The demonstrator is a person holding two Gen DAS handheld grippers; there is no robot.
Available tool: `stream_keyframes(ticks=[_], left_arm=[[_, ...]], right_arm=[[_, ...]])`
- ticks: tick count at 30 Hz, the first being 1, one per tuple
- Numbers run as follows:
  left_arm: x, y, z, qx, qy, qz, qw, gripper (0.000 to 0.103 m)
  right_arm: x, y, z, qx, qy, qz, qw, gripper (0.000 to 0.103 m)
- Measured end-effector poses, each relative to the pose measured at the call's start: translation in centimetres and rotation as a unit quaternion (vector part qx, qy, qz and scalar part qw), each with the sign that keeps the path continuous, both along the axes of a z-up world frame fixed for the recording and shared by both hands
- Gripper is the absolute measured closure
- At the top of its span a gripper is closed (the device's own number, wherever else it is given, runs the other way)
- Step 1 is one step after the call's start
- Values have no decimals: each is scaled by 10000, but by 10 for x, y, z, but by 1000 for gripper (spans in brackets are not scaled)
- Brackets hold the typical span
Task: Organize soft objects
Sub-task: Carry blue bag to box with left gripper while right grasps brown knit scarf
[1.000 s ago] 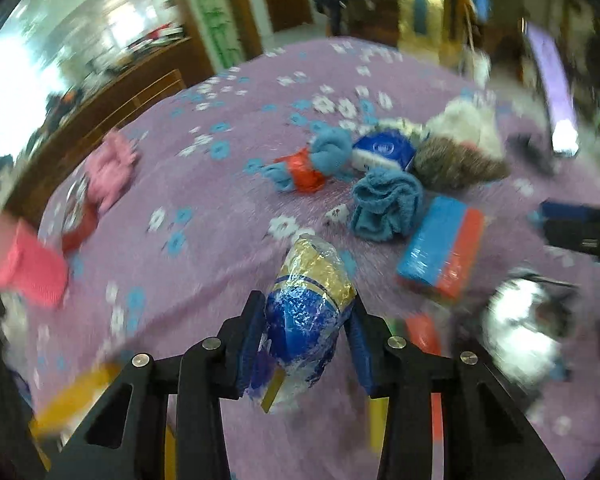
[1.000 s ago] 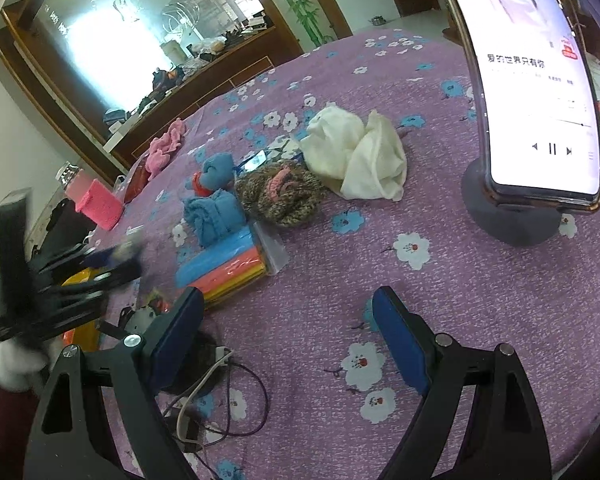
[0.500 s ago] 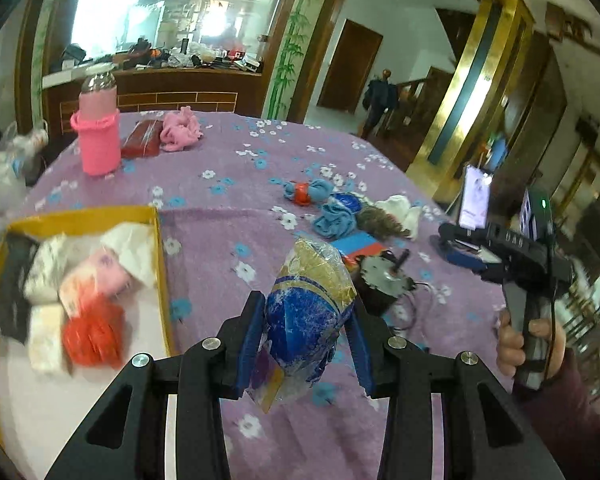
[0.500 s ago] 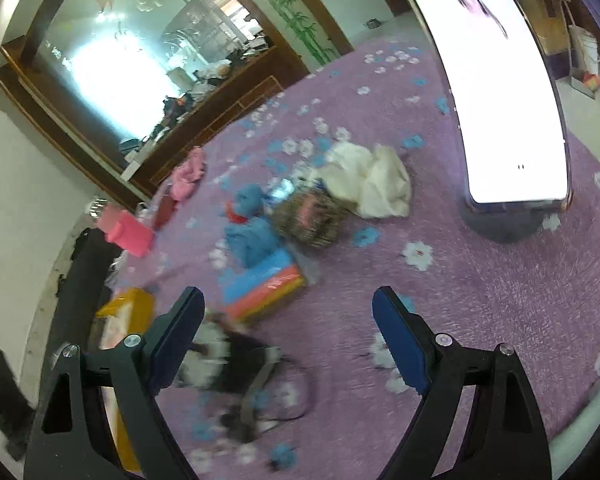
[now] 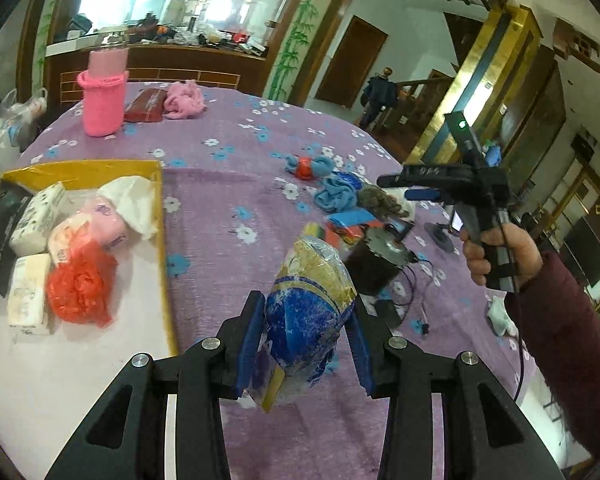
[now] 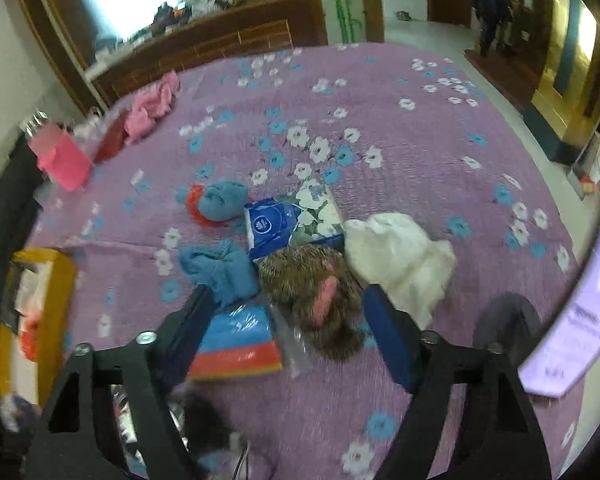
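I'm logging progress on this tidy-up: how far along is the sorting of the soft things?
Partway. The yellow tray already holds tissue packs and a red bundle. The left gripper holds a blue-gold packet. The open right gripper hovers over the brown knit, blue cloth and white cloth.

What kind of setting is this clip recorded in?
Most likely a large home's living or dining hall: a round table under a purple floral cloth, a wooden sideboard beneath a big mirror, wooden doors and a staircase behind. The left gripper holds a blue-and-gold packet.
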State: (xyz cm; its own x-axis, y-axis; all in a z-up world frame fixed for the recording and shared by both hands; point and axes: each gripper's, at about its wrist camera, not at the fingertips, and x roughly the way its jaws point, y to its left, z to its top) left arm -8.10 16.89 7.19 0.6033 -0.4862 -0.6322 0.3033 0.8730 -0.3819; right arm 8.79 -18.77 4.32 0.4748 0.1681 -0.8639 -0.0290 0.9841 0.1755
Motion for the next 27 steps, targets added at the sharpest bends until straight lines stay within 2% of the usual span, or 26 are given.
stream_keyframes(ticks=[2,3,4,9,11,16,21,23,27], left_arm=[[1,4,0,-17,19,84,10000,64],[2,8,0,-23,35,126,9999,64],[2,10,0,-18,47,159,9999,64],[0,18,-1,-77,121,324,9994,64],[-1,21,1,-84,112,380,9992,64],[-13,39,8,-93,-14,603,9981,64],[-32,78,7,-63,58,1108,9938,64],[-38,94,3,-64,228,1312,9911,64],[-45,119,2,168,396,1659,9852,65]], right_arm=[[11,4,-12,-239,159,31,9996,41],[15,6,-18,-426,213,12,9989,50],[17,7,-21,-564,230,-13,9981,54],[9,-1,-17,-513,129,-205,9984,57],[1,-5,-6,-504,20,-324,9982,57],[-34,-4,40,-125,-417,-262,9987,56],[-72,34,74,279,-676,294,9969,56],[-85,62,78,402,-700,621,9948,56],[-100,118,74,706,-567,1219,9884,56]])
